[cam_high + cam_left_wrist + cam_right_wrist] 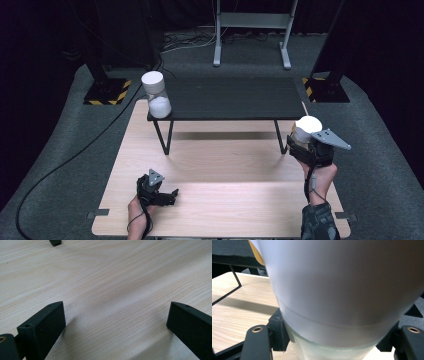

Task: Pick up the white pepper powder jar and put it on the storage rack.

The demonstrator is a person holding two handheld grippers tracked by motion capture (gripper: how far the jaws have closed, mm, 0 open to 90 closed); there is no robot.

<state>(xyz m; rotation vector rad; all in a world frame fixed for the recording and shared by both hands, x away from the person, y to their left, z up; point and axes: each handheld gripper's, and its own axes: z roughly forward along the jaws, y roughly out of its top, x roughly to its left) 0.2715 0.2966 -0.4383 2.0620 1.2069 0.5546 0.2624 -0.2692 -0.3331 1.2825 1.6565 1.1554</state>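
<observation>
My right gripper (301, 141) is shut on a white container (307, 125) and holds it upright above the right edge of the wooden table (220, 195), by the black shelf's right end. In the right gripper view the container (342, 285) is white above and translucent below, and the right gripper (334, 336) has a black jaw pressed on each side. A thin wooden stick (303, 107) rises behind the container. The left gripper (170, 192) rests low on the table's near left part. Its jaws stand wide apart in the left gripper view, and this gripper (115, 320) has bare wood between them.
A black raised shelf (235, 97) stands across the table's far half on thin legs. A clear jar (156, 95) with a white lid and white powder sits at its left corner. Behind are a grey stand (252, 30), two posts with striped bases (107, 91), and a floor cable (65, 160).
</observation>
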